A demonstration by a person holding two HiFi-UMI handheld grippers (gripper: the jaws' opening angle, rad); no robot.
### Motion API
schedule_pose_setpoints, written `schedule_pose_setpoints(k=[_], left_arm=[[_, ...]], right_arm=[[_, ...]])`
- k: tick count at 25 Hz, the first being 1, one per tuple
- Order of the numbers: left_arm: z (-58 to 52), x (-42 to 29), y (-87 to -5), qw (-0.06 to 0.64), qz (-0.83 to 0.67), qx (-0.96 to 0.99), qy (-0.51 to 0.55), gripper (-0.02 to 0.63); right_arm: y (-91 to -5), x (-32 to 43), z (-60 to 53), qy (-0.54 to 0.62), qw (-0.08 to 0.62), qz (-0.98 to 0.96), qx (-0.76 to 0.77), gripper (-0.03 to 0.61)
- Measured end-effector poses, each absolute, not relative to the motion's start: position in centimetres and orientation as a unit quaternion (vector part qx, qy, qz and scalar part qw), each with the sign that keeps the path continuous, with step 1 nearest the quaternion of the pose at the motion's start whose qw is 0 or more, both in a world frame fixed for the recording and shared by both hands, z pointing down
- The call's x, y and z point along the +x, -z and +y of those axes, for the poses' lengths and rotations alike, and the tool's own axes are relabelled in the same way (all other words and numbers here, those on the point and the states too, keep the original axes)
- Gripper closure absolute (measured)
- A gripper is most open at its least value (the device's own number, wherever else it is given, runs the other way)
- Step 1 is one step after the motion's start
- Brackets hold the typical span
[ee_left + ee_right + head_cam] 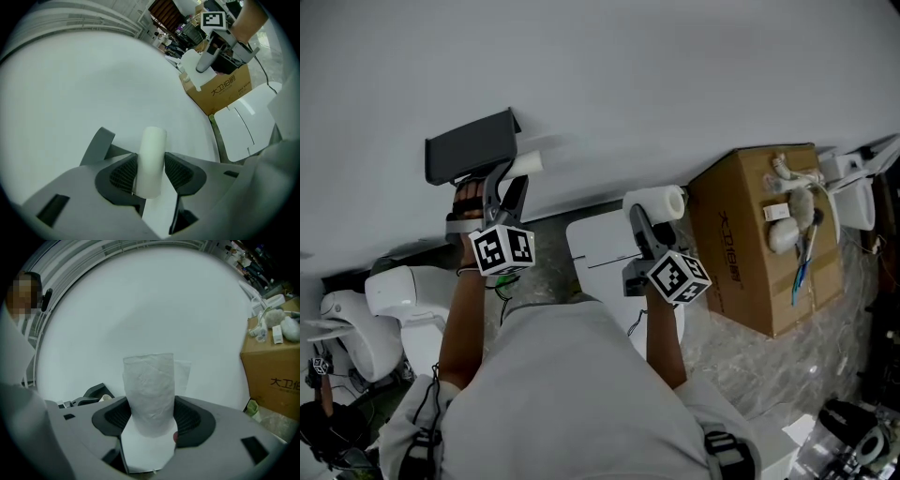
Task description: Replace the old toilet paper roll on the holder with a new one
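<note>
Jaws of our left gripper (151,172) pinch the light, crushable cardboard tube (153,150) just beside the holder (471,150); those of our right gripper (151,418) clamp the soft new toilet paper roll (149,380).

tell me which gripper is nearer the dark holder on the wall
Left. The left gripper, gripping the bare tube, sits just below the holder. The right gripper, gripping the new roll, is off to the side, nearer the cardboard box.

Old roll core (151,159): bare white tube, pinched between the left gripper (150,176) pads, just beside the holder.
New toilet paper roll (150,390): white, embossed, loose sheet trailing, clamped in the right gripper (151,420).
Holder (471,148): dark, wall-mounted, flat top.
</note>
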State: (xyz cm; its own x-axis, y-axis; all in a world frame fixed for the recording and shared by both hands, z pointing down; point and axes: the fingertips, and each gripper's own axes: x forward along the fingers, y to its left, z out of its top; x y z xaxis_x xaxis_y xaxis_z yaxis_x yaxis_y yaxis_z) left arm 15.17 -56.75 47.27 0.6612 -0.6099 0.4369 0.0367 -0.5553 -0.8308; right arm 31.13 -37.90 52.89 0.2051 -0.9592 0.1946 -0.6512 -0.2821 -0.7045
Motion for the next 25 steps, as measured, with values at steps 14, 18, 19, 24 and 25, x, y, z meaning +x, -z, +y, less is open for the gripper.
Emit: schedule_pose_setpoints(k=[14, 18, 19, 24, 25], left_arm=[[-48.1, 22.7, -43.9, 0.365, 0.096, -0.895, 0.239, 0.41], [-47.1, 20.9, -42.0, 0.311, 0.098, -0.924, 0.2, 0.41], [-47.0, 20.1, -41.7, 0.308, 0.1, -0.926, 0.196, 0.41], [-48.1, 16.0, -40.5, 0.277, 0.13, -0.935, 0.179, 0.41], [-48.6, 14.9, -40.3, 0.265, 0.139, -0.938, 0.175, 0.41]], right_arm=[[-53.6, 33.4, -29.1, 0.309, 0.283, 0.467, -0.778, 0.293], [-52.7, 32.3, -29.3, 0.313, 0.308, 0.473, -0.764, 0.293], [-52.5, 31.8, -29.5, 0.315, 0.317, 0.475, -0.758, 0.293], [-51.2, 29.5, -31.7, 0.319, 0.346, 0.488, -0.735, 0.293], [-51.0, 28.9, -32.2, 0.322, 0.354, 0.49, -0.729, 0.293]])
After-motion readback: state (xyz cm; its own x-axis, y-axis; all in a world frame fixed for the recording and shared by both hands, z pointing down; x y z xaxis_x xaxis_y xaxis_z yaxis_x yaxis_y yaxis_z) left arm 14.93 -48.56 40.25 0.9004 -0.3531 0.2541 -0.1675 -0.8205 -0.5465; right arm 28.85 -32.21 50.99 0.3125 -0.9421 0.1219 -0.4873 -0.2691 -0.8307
